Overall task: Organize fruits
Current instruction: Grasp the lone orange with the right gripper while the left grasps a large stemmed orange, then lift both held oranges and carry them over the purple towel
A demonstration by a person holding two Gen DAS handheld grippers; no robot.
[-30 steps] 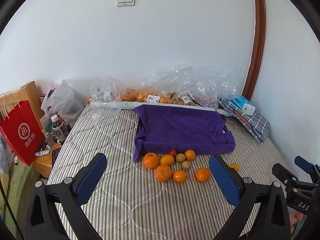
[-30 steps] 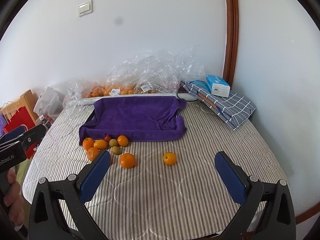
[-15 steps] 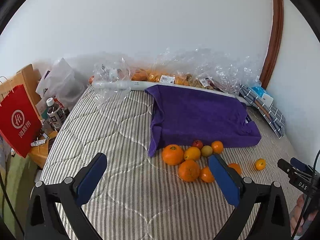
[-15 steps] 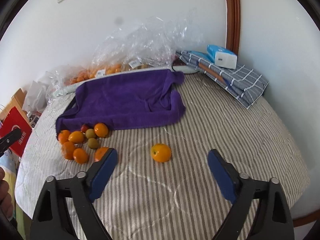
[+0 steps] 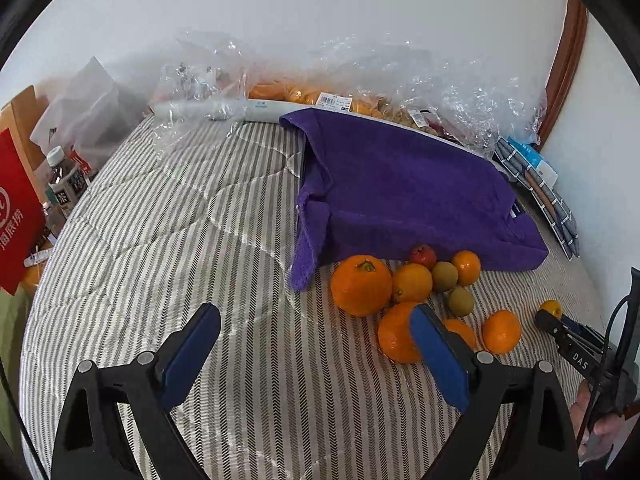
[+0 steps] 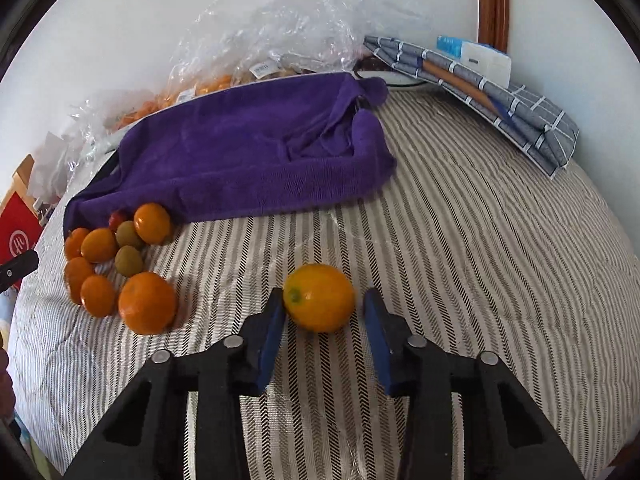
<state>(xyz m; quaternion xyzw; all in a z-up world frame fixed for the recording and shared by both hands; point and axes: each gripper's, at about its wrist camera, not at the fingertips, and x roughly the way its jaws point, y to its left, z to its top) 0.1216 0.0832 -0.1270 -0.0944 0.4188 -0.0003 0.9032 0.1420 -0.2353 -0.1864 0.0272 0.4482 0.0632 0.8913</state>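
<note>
A pile of oranges (image 5: 360,284), two green fruits and a small red one lies on the striped bed by the front edge of a purple towel (image 5: 400,184). My left gripper (image 5: 315,314) hovers just left of the pile, jaws wide and closing, with only bedding between them; its right finger hides part of an orange (image 5: 394,336). One yellow-orange fruit (image 6: 320,298) lies apart from the pile (image 6: 120,256). My right gripper (image 6: 323,297) has this fruit between its fingertips, jaws closing. The left pad is at its skin and a gap shows on the right.
Clear plastic bags (image 5: 360,88) of fruit line the wall behind the towel (image 6: 248,152). A folded checked cloth (image 6: 500,108) with a blue-white box lies back right. A red paper bag (image 5: 16,216) and bottles (image 5: 64,184) stand beside the bed's left edge.
Both grippers have come down and closer to the bed. The right jaws have narrowed from wide open to just around the lone fruit. The left jaws have narrowed a little.
</note>
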